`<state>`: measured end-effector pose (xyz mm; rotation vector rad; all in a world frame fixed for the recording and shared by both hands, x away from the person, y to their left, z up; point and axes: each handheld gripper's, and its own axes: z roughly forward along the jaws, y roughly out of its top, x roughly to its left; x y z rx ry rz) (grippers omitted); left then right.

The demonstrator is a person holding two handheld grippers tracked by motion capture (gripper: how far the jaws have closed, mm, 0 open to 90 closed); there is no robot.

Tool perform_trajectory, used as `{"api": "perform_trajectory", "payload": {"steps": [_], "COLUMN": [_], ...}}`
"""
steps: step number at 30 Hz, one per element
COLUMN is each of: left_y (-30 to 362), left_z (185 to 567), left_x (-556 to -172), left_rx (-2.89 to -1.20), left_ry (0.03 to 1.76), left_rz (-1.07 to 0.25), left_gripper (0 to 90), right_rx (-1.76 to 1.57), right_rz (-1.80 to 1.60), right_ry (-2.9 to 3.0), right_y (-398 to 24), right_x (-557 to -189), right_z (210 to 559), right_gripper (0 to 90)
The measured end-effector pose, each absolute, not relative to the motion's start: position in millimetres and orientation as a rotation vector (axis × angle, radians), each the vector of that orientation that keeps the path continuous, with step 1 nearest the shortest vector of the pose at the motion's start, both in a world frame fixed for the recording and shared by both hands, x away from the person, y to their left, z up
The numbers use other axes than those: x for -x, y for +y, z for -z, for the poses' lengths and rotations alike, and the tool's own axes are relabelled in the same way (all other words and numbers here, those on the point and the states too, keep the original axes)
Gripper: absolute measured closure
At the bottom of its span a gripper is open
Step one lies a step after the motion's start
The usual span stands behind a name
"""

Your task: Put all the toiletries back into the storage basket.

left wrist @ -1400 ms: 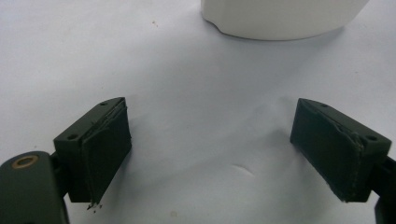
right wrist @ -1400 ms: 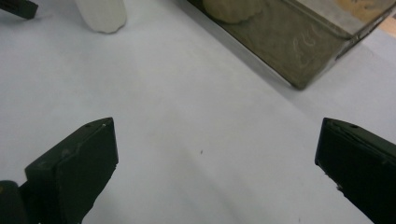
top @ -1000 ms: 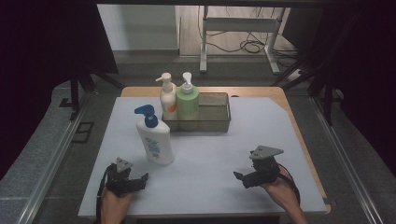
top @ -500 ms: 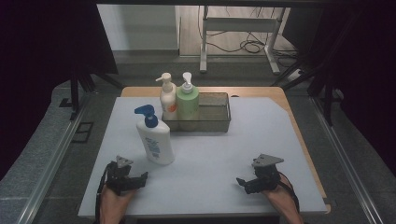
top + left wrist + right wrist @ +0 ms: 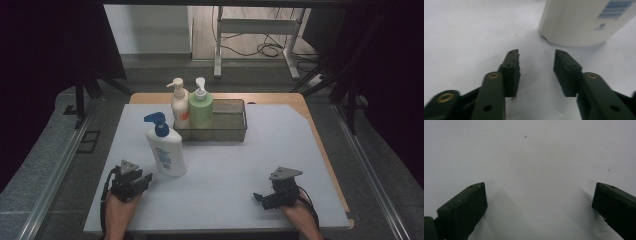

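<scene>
A white lotion bottle (image 5: 166, 150) with a blue pump stands upright on the white table (image 5: 225, 165), left of centre. Just left of and below its base rests my left gripper (image 5: 142, 178). In the left gripper view the jaws (image 5: 537, 53) stand partly apart with nothing between them, and they have just been closing; the bottle's base (image 5: 579, 22) is ahead to the right. Near the front right edge my right gripper (image 5: 260, 198) lies low on the table. Its jaws (image 5: 539, 195) are wide apart over bare tabletop.
A dark wire basket (image 5: 227, 131) at the back centre holds a cream pump bottle (image 5: 179, 104) and a green pump bottle (image 5: 201, 107); its right half has nothing in it. A wooden strip (image 5: 320, 145) borders the table's right side.
My right gripper has sunk toward the table near the front right edge. The left gripper's jaws have drawn closer together; the hand itself has stayed put beside the white bottle.
</scene>
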<state>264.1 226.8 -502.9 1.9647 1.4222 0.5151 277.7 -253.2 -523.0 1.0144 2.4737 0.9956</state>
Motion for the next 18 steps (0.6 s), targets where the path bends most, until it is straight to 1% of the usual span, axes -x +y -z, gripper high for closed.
{"api": "perform_trajectory", "payload": {"steps": [7,9,18], "left_y": [225.7,226.6,226.2], "left_z": [498.8,498.4,499.1], "left_x": [-279.7,-284.2,-301.9], "left_rx": [-1.969,-1.976,-1.96], "left_ry": [1.392,1.385,1.389], "left_rz": [-0.506,-0.511,-0.528], "left_gripper": [82.9,87.9,89.1], "right_rx": [-1.012,-1.013,-1.012], "right_rz": [-0.998,-0.998,-1.0], "right_ry": [2.472,2.472,2.471], "right_y": [-253.4,-253.4,-253.5], "right_x": [-277.6,-277.6,-277.5], "right_z": [523.3,523.3,523.4], "right_gripper": [0.0,0.0,0.0]}}
